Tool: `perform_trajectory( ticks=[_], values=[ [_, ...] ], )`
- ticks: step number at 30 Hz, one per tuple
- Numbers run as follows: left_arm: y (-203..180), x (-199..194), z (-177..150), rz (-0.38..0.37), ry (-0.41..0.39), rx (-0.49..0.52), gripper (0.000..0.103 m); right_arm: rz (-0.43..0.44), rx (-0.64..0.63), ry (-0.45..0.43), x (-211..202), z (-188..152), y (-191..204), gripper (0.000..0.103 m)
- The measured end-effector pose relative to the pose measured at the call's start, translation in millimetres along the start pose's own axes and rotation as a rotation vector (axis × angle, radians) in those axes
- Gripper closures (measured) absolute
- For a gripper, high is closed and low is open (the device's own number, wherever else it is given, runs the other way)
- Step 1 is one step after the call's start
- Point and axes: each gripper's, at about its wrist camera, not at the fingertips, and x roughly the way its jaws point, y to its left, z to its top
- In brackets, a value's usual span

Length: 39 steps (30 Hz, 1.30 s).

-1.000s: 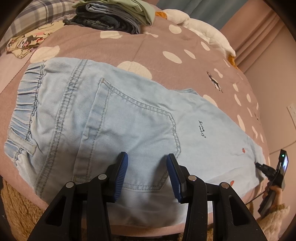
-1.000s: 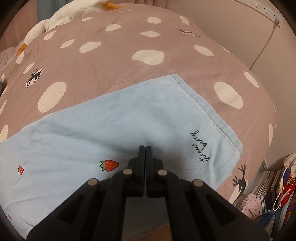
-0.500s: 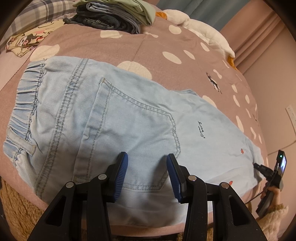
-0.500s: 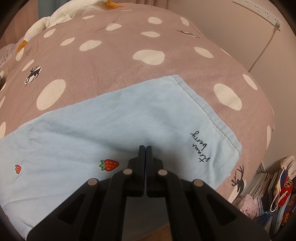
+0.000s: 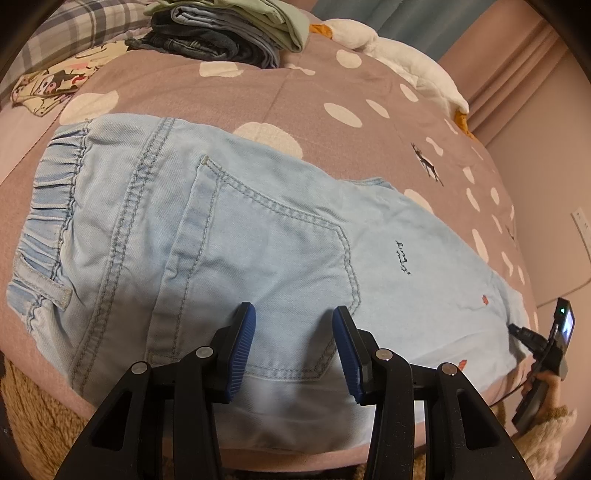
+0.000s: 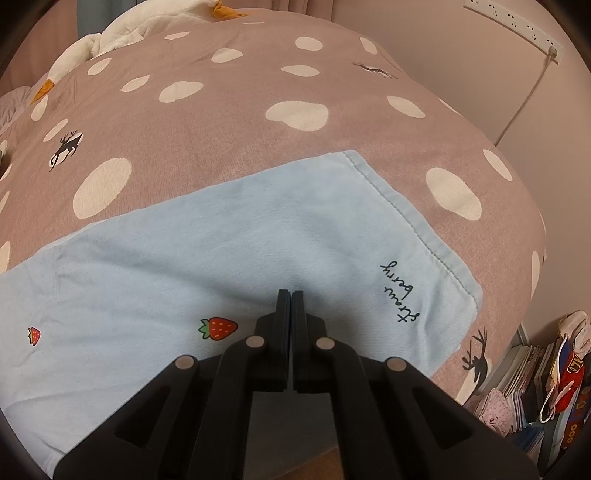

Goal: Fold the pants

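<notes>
Light blue denim pants (image 5: pixel 229 236) lie flat on the spotted bed, folded lengthwise, elastic waistband at the left, back pocket up. My left gripper (image 5: pixel 293 317) is open and empty, hovering over the pocket near the bed's front edge. The leg end with its hem, strawberry prints and "strawberry" lettering shows in the right wrist view (image 6: pixel 258 258). My right gripper (image 6: pixel 291 295) is shut with nothing visibly between its jaws, low over the leg near the hem; it also shows at the far right of the left wrist view (image 5: pixel 517 332).
A stack of folded clothes (image 5: pixel 229 33) sits at the back left of the bed, with a patterned garment (image 5: pixel 48 85) beside it. A white plush toy (image 6: pixel 92 40) lies at the far end. Books and bags (image 6: pixel 535 387) stand on the floor at the right. A wall with a power strip (image 6: pixel 517 26) runs along the right.
Both views have shifted slightly; the pants sit a little lower and larger in the frames. The left gripper stays open and the right stays shut. The pants have not moved.
</notes>
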Motion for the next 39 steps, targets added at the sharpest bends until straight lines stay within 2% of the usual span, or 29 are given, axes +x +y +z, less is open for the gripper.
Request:
perform_trajectory(
  ticks=[27, 33, 34, 36, 38, 39],
  values=[
    [7, 0, 2, -0.027, 0.007, -0.026, 0.058, 0.028, 0.026, -0.008, 0, 1, -3, 0.103],
    [4, 1, 4, 0.001, 0.030, -0.028, 0.058, 0.056, 0.069, -0.025, -2, 2, -13, 0.103],
    [2, 0, 7, 0.021, 0.047, -0.027, 0.058, 0.048, 0.070, -0.028, -3, 2, -14, 0.100],
    [-5, -1, 10, 0.045, 0.076, -0.023, 0.058, 0.004, 0.084, -0.046, -11, 2, -19, 0.080],
    [-12, -3, 10, 0.060, 0.095, -0.013, 0.058, 0.004, 0.112, -0.071, -20, 0, -29, 0.045],
    [-16, -5, 9, 0.051, 0.097, -0.006, 0.057, 0.025, 0.139, -0.091, -26, -2, -37, 0.042]
  ],
)
